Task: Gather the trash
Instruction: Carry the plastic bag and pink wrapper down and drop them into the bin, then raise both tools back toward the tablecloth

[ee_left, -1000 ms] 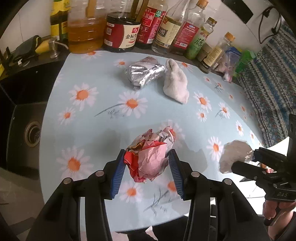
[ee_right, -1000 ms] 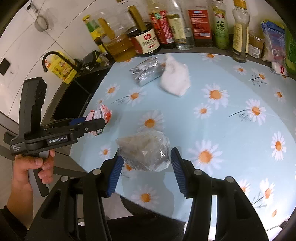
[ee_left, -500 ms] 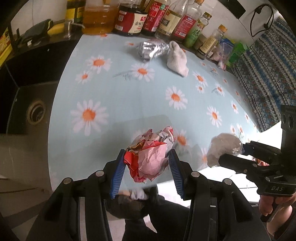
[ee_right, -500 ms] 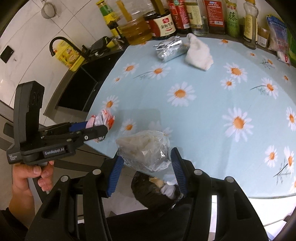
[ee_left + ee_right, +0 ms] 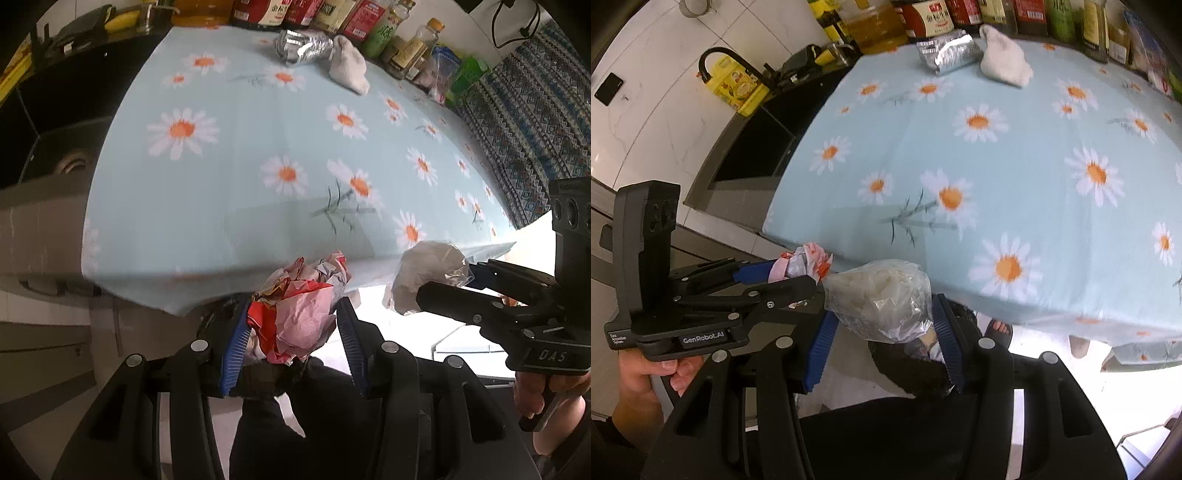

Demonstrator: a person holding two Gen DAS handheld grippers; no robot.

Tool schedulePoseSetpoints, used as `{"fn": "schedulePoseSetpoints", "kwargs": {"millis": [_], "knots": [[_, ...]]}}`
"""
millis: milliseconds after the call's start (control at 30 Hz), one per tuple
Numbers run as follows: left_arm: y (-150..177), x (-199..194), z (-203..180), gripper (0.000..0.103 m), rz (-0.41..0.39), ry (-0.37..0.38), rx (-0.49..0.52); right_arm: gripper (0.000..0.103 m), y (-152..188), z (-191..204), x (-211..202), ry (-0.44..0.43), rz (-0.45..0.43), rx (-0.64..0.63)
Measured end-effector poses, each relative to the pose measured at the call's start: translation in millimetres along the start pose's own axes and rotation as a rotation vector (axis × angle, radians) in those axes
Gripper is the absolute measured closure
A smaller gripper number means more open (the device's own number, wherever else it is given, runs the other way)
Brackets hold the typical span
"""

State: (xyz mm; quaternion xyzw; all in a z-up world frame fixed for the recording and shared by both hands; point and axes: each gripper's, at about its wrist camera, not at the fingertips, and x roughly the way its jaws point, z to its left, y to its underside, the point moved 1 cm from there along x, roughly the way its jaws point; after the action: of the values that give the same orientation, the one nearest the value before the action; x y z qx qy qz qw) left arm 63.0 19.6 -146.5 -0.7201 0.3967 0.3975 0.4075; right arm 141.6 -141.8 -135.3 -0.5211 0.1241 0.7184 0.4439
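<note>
My left gripper [image 5: 295, 343] is shut on a crumpled red and pink paper wrapper [image 5: 299, 314] and holds it beyond the table's near edge, above a black trash bag [image 5: 258, 373]. My right gripper [image 5: 882, 336] is shut on a clear plastic bag of white scraps [image 5: 882, 299], also past the table edge, over the black trash bag [image 5: 912, 365]. The two grippers are side by side. A silver foil packet [image 5: 301, 51] and a white crumpled cloth [image 5: 349, 68] lie at the far side of the daisy tablecloth [image 5: 240, 166].
Bottles of sauce and oil [image 5: 332, 14] line the table's far edge. A dark sink [image 5: 55, 140] with a black faucet [image 5: 720, 59] is to the left. A patterned blue fabric [image 5: 524, 110] hangs at the right. The person's sandalled foot [image 5: 999, 328] is under the table.
Both grippers have pulled back off the table with their trash and now hang past its near edge over the black bag. The foil packet and cloth stayed put.
</note>
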Motion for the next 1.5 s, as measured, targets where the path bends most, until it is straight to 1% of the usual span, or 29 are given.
{"fn": "schedulePoseSetpoints", "kwargs": {"millis": [300, 533, 967, 1100, 1133, 1200, 1300, 1400, 1500], "knots": [[33.8, 20.9, -0.9, 0.058, 0.081, -0.002, -0.009, 0.051, 24.4, -2.5, 19.8, -0.018, 0.058, 0.04], [52.6, 38.9, 2.7, 0.058, 0.136, -0.006, -0.019, 0.051, 42.3, -6.6, 38.3, -0.023, 0.109, 0.066], [74.5, 64.1, 14.9, 0.057, 0.219, -0.023, -0.03, 0.05, 60.6, -17.3, 61.2, -0.026, 0.167, 0.109], [75.4, 67.0, 14.8, 0.056, 0.225, -0.024, -0.024, 0.048, 61.9, -18.2, 65.0, -0.058, 0.181, 0.124], [75.0, 67.4, 13.8, 0.054, 0.226, -0.023, -0.019, 0.043, 61.0, -18.2, 66.0, -0.056, 0.183, 0.131], [73.6, 69.2, 14.2, 0.048, 0.234, -0.044, -0.022, 0.039, 59.1, -20.8, 65.6, -0.052, 0.175, 0.145], [71.1, 70.7, 18.5, 0.046, 0.238, -0.047, -0.045, 0.037, 56.2, -23.6, 64.2, -0.051, 0.176, 0.159], [69.5, 70.7, 22.7, 0.039, 0.237, -0.053, -0.058, 0.036, 53.4, -25.2, 62.3, -0.046, 0.169, 0.163], [66.2, 69.9, 25.8, 0.039, 0.236, -0.058, -0.062, 0.036, 51.6, -25.0, 61.8, -0.041, 0.167, 0.169]]}}
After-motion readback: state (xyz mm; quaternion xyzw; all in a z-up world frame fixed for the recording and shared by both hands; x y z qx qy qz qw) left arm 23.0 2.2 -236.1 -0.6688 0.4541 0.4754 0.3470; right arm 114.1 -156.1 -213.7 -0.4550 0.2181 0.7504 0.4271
